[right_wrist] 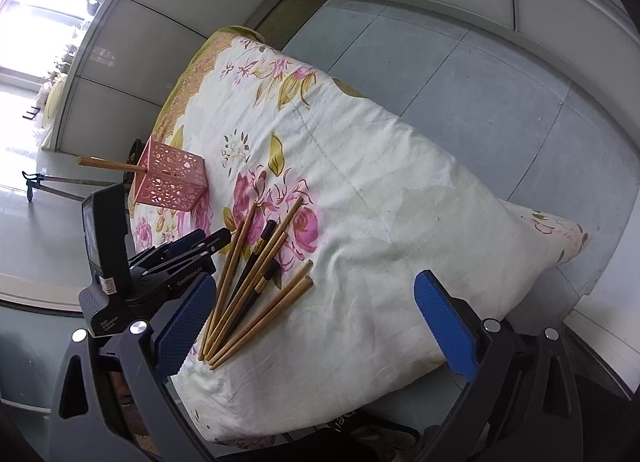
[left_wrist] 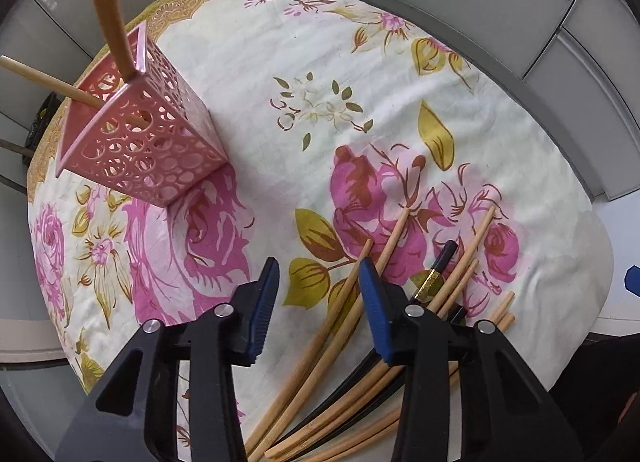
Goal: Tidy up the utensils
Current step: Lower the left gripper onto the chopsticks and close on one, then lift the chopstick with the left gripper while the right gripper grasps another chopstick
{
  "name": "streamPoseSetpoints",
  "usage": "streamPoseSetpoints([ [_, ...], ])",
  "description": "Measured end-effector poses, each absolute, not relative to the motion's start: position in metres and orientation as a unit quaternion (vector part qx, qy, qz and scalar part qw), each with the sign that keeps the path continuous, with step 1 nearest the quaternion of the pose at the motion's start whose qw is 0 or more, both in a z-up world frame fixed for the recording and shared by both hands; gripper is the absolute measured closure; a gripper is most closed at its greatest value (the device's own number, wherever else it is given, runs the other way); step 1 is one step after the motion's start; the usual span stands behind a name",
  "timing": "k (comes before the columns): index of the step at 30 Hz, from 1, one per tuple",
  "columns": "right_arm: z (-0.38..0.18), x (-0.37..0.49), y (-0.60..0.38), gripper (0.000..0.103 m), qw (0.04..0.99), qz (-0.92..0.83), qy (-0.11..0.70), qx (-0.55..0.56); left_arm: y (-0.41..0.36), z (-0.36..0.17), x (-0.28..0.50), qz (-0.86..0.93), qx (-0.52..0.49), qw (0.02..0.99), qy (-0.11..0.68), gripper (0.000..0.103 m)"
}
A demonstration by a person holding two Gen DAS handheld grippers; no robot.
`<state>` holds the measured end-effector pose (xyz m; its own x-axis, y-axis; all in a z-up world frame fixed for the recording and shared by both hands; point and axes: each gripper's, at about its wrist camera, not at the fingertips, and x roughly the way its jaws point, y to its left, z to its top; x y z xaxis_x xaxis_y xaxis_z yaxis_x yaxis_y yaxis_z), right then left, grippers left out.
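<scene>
Tabletop covered with a floral cloth (left_wrist: 280, 62), pink roses and olive leaves on cream. On the cloth, a pile of wooden chopsticks (left_wrist: 340, 326) lying loose and fanned out, with black chopsticks (left_wrist: 444, 258) with a gold band mixed among them. Same pile in the right wrist view (right_wrist: 248, 286), near the front edge of the cloth, thin ends close together, far ends spread.

Well apart from the pile, near the far left border of the cloth, a pink perforated holder (left_wrist: 160, 142) standing upright. Inside it already a round wooden stick (left_wrist: 48, 80) leaning out over the rim, and a flat wooden handle (left_wrist: 108, 10) rising up out of view.

Left gripper (left_wrist: 319, 266) pointing steeply down over the left side of the pile. Its blue fingers (left_wrist: 260, 310) set at a narrow gap, only bare cloth seen between them. One wooden chopstick passing just beside the right-hand finger; touching or not, cannot tell. Nothing held.

Right gripper (right_wrist: 316, 282) lower at the front edge of the tabletop, fingers (right_wrist: 448, 326) spread wide, holding nothing. Pile lying beside its left-hand finger, not between the pads. Left gripper also seen from here (right_wrist: 192, 246), just left of the pile.

Grey tiled floor (right_wrist: 460, 74) around the tabletop.
</scene>
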<state>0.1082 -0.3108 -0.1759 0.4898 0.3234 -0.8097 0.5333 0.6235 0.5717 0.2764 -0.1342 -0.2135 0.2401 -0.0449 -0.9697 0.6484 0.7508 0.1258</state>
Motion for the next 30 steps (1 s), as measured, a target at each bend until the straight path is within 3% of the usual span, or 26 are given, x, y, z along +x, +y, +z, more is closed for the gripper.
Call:
streamPoseSetpoints([
  [2,-0.176,0.108,-0.312,0.007,0.749,-0.068,0.499,0.431,-0.137,-0.218,0.279,-0.232,0.268,0.737,0.575,0.067],
  [8,-0.175,0.108,-0.313,0.007,0.748,-0.067,0.5,0.432,-0.143,-0.223,0.289,-0.236,0.282,0.72,0.588,0.083],
  [12,-0.176,0.108,-0.311,0.007,0.748,-0.066,0.503,0.429,-0.149,-0.226,0.298,-0.242,0.288,0.707,0.599,0.086],
  [30,-0.179,0.11,-0.311,0.007,0.746,-0.071,0.508,0.426,-0.15,-0.219,0.286,-0.277,0.282,0.684,0.613,0.083],
])
